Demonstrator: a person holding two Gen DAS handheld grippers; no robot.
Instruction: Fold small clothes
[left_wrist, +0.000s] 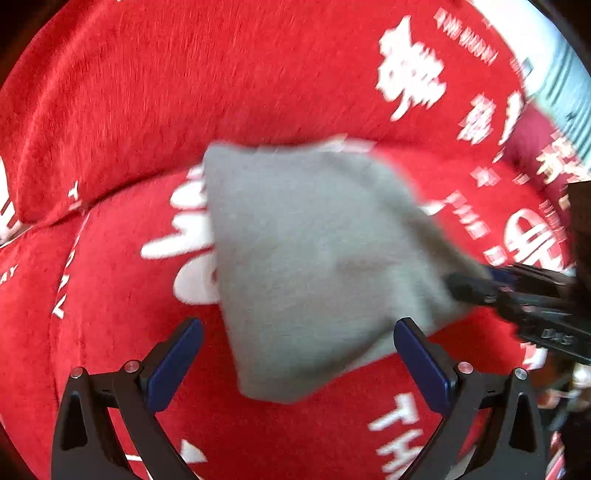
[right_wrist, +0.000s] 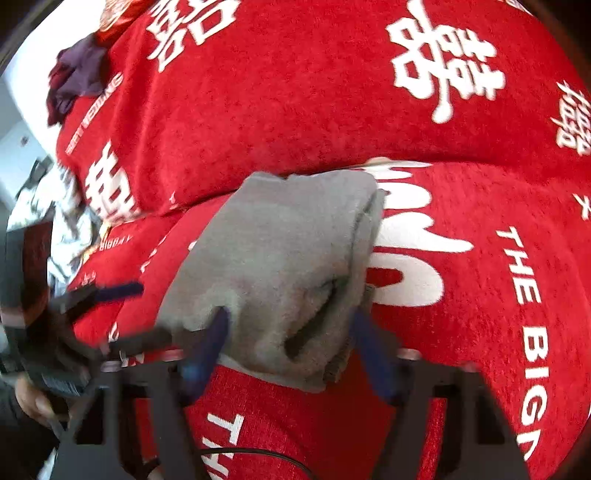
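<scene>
On top of the red blanket (left_wrist: 110, 110) with white letters lies a folded grey cloth (left_wrist: 303, 258). Its long side runs from the blanket's near edge toward the fold at the back. Both fingers of the right gripper (right_wrist: 291, 332) squeeze the cloth's near end. Nothing is held in the wide-spread left gripper (left_wrist: 299, 332), with the cloth's near end just between its fingers.

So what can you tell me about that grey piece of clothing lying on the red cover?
The grey garment is a small, soft, fleecy-looking piece, plain and unprinted, already folded into a thick bundle with layered edges showing at its right side. It lies on the red cover printed with white lettering. The right gripper straddles its near end, blue fingers at either side. The left gripper stands open over it, fingers not pressing the cloth.
</scene>
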